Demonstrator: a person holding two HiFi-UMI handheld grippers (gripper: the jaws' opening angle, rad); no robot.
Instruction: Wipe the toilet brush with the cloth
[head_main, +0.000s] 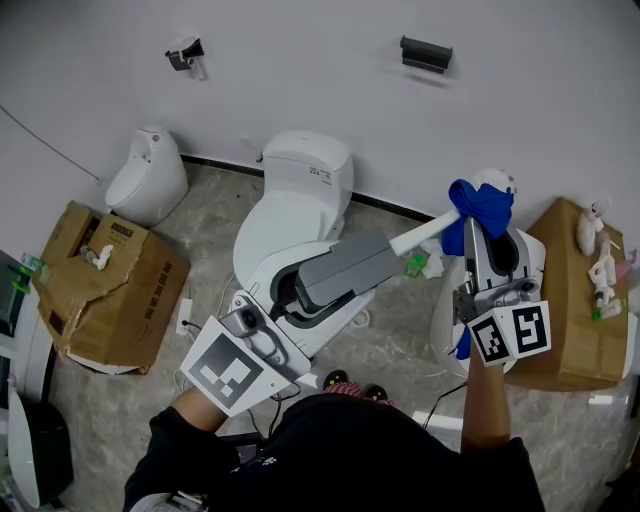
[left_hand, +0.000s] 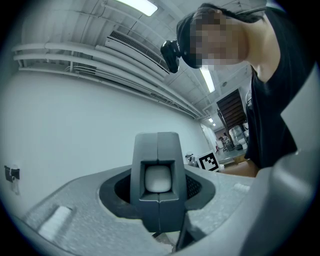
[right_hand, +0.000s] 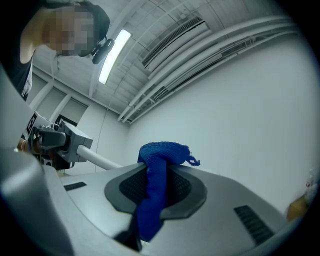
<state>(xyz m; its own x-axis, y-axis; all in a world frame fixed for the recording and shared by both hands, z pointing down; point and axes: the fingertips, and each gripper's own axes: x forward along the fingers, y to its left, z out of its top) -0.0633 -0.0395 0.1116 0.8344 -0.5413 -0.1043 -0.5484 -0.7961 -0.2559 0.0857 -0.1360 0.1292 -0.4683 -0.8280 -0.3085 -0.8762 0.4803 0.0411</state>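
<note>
Head view: the toilet brush (head_main: 425, 232) is held in the air above the toilet (head_main: 300, 190), its white handle running between the two tools. We read the left gripper (head_main: 385, 250) as clamped shut on the handle, which steadies it. The right gripper (head_main: 482, 240) is closed on the blue cloth (head_main: 480, 208), bunched over the handle's far end, placed, we judge, to rub along it. Whether the bristle head lies behind the cloth we cannot tell. Below lies a grey marbled floor (head_main: 400, 350). Cardboard boxes (head_main: 100, 280) stand at either side, and a small white urinal (head_main: 148, 175) sits against the white wall (head_main: 300, 60).
</note>
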